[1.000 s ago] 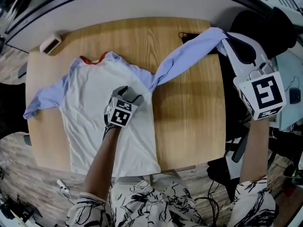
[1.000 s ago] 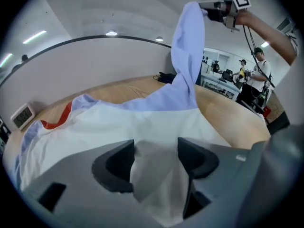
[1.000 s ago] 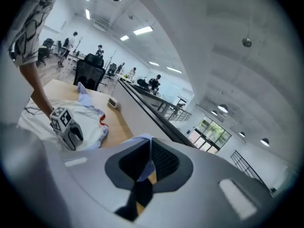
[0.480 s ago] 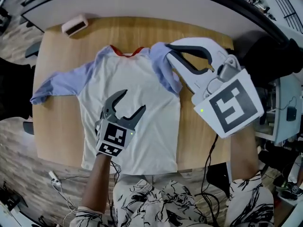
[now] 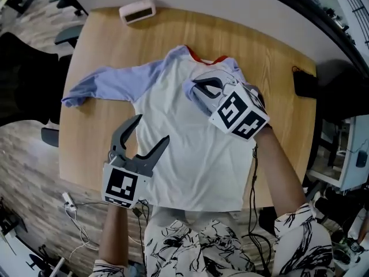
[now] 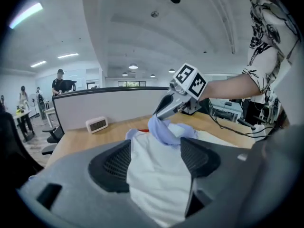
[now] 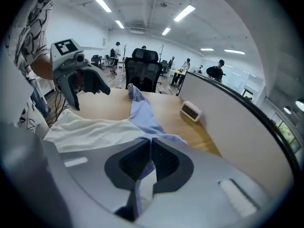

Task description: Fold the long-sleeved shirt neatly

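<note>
A long-sleeved shirt (image 5: 190, 154) with a white body, blue sleeves and a red collar lies flat on the wooden table (image 5: 282, 97). My right gripper (image 5: 200, 86) is shut on the cuff of the right sleeve (image 5: 196, 94) and holds it folded over the chest. In the right gripper view blue cloth (image 7: 141, 175) is pinched between the closed pads. The left sleeve (image 5: 106, 84) stretches out to the left. My left gripper (image 5: 151, 133) hovers over the shirt's near-left side, its jaws opening with nothing between them. The left gripper view looks past them to the white body (image 6: 156, 175) and the right gripper (image 6: 172, 106).
A small white clock (image 5: 137, 11) stands at the table's far edge. A black object (image 5: 304, 82) lies at the table's right edge. A black office chair (image 7: 145, 68) stands beyond the table's left end. Cables hang near the front edge.
The right gripper carried the right sleeve from the table's far right over onto the shirt's chest. The left gripper lifted off the shirt, drew back toward the near left and opened wider.
</note>
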